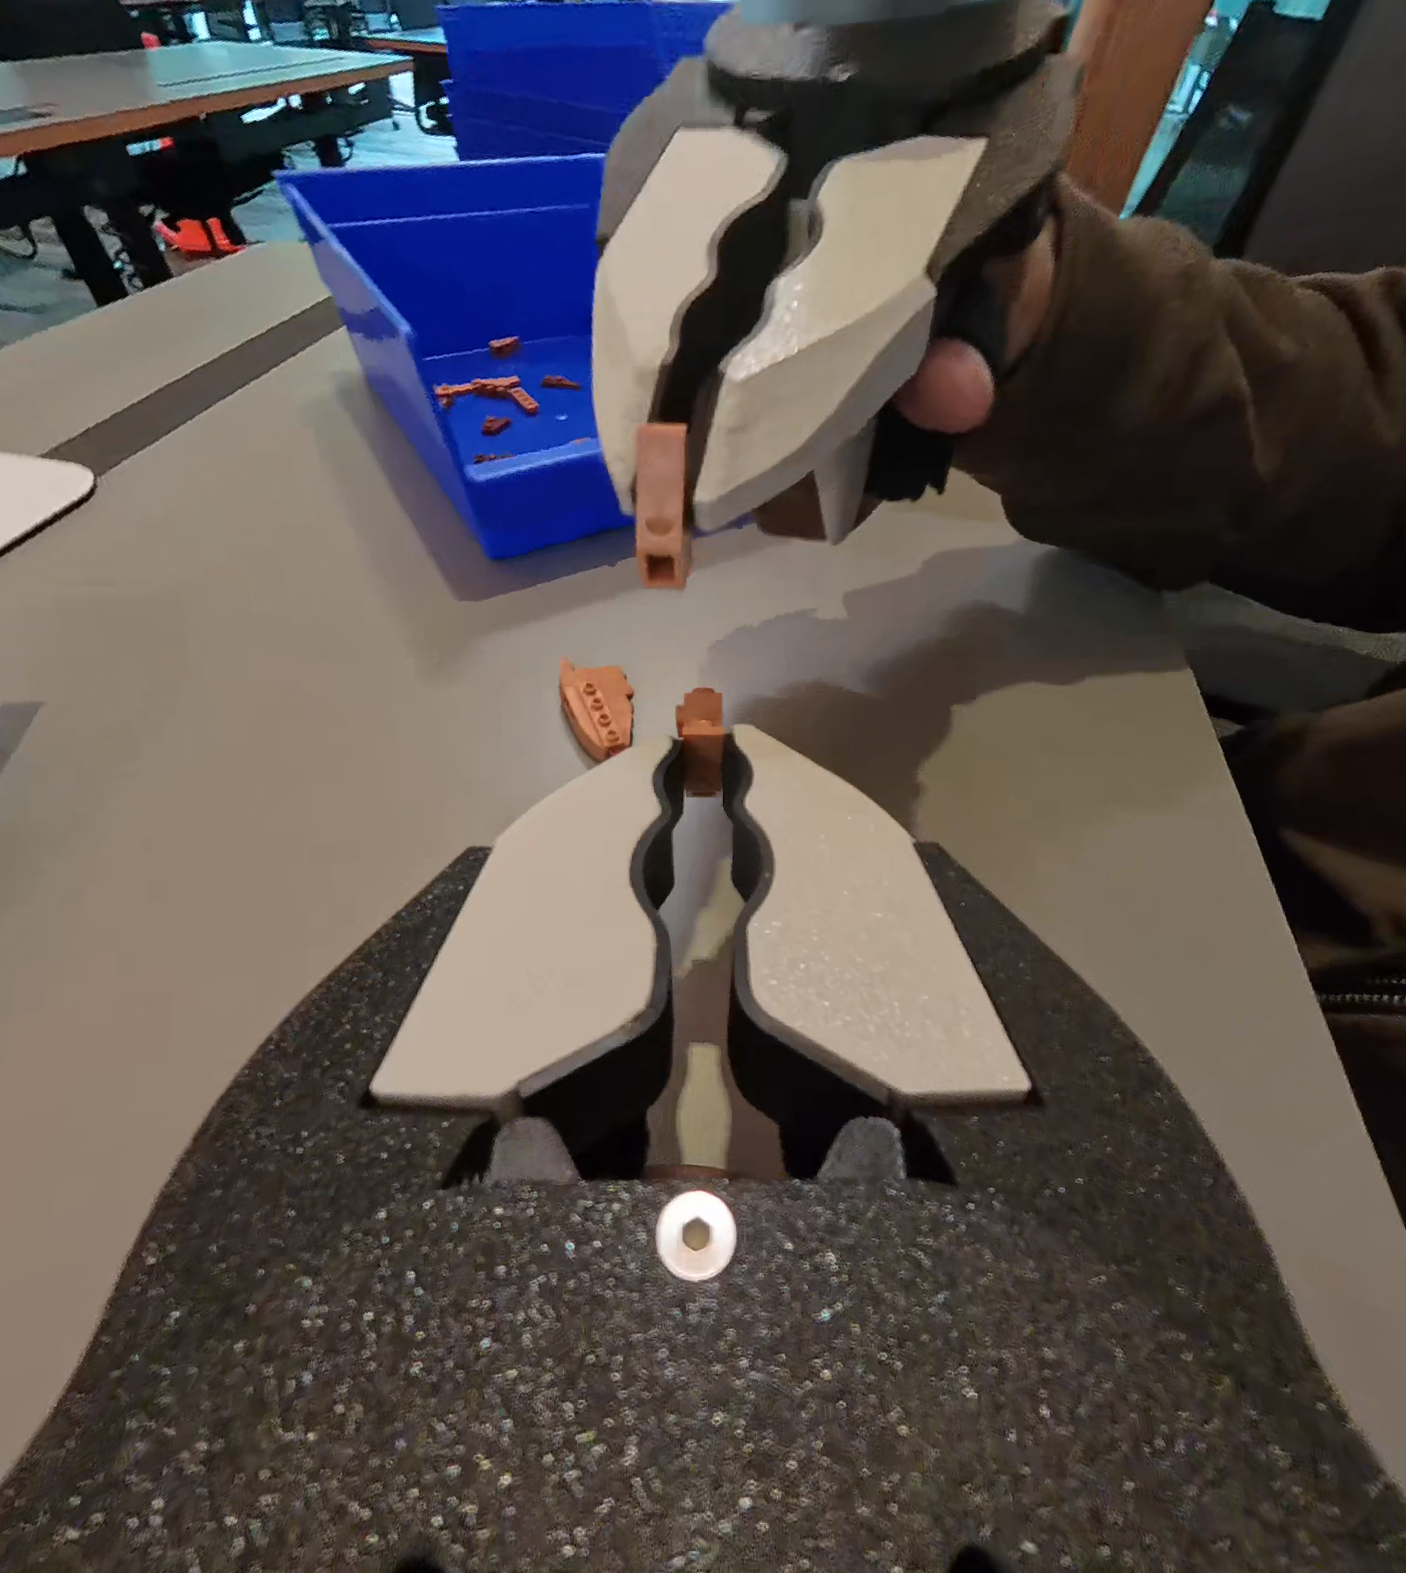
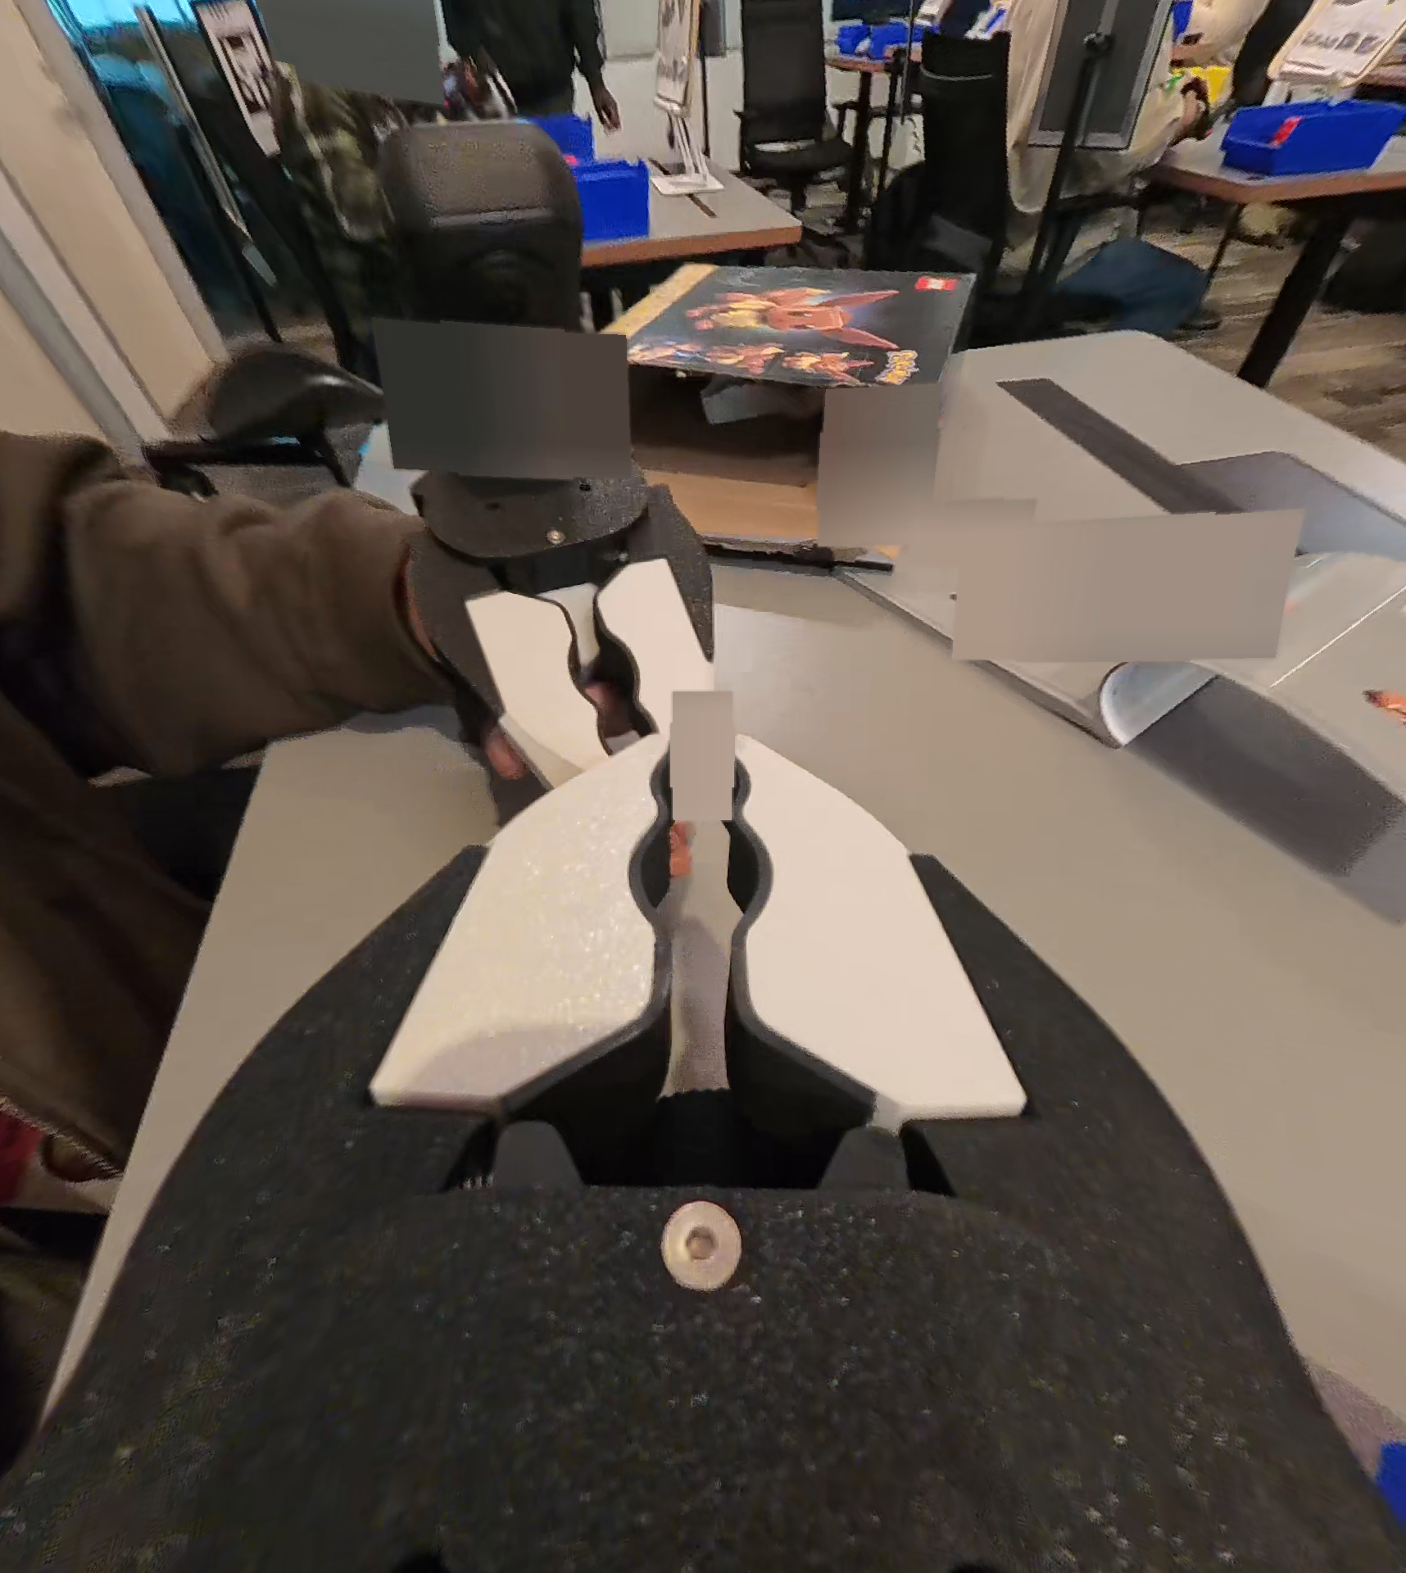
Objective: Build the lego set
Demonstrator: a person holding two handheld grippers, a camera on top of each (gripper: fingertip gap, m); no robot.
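While the left gripper (image 1: 701, 749) lies low over the grey table (image 1: 257, 681), its fingers are clamped on a small brown brick (image 1: 700, 736) whose studded end sticks out past the tips. Opposite it, the right gripper (image 1: 665, 477) hangs tilted downward above the table, held by a hand (image 1: 980, 374) in a dark fingerless glove with a brown sleeve behind it. That gripper's fingers are pinched on a tan brick (image 1: 662, 511), which juts below the tips with its hollow end showing.

Seen from the right wrist view, the right gripper (image 2: 701, 766) has a blurred patch laid over its tips, so the tan brick cannot be made out there; only a scrap of orange-brown shows in the gap between the fingers. The left gripper (image 2: 597, 706) appears beyond it, its tips hidden behind the nearer fingers.

Beside the small brown brick, just to its left, a brown wedge-shaped assembly (image 1: 597, 706) lies flat on the table. Beyond the small brown brick, the tan brick hangs well apart from it. Farther still, behind the right gripper, stands a blue bin (image 1: 393, 281) with loose brown pieces (image 1: 495, 391) on its floor.
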